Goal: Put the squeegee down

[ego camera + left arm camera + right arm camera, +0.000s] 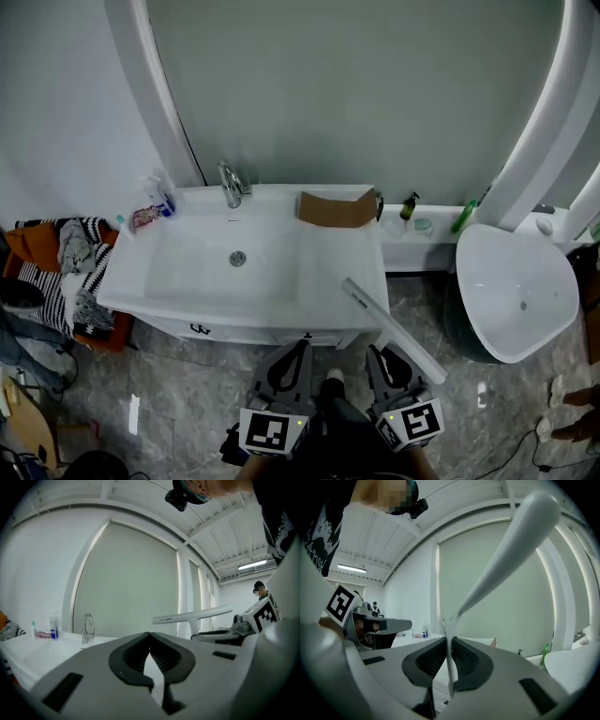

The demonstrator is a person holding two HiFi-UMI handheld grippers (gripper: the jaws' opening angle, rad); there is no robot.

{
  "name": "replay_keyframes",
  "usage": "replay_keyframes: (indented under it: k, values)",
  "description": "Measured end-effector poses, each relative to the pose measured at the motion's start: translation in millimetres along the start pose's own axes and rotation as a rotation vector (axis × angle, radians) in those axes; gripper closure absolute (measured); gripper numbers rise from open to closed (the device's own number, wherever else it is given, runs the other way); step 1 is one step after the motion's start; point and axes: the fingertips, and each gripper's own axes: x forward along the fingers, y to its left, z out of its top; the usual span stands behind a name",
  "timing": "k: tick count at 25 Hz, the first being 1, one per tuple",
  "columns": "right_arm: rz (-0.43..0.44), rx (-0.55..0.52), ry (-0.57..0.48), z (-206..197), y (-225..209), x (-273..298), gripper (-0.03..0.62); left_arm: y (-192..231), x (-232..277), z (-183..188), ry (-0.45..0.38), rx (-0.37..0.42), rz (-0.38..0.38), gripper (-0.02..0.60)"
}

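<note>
White squeegee (394,330) pinched by right gripper (449,640) fingers, crossing vanity (323,305) front-right corner — left gripper (150,635) fingers pressed together, empty

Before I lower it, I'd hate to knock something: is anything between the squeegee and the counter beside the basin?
Nothing visible. The squeegee, clamped in the right gripper, has its tip over bare counter; the box sits further back.

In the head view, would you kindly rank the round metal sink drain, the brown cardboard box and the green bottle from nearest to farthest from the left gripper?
1. Round metal sink drain, in the basin, ahead and left of the left gripper.
2. Brown cardboard box, at the countertop's back right corner.
3. Green bottle, on the ledge beyond the countertop, far right.
</note>
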Motion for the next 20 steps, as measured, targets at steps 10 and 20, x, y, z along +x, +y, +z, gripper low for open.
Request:
replay_keyframes:
  k: [10,20]
  values:
    - [0.065,0.037,0.040,-5.4,-46.6,69.4,0.543,27.2,80.9,-0.6,0.042,0.006,0.028,0.577]
    - [0.107,0.039,0.053,-10.0,-90.9,108.8,0.543,26.8,145.2,13.7,-0.047,-0.031,0.040,0.577]
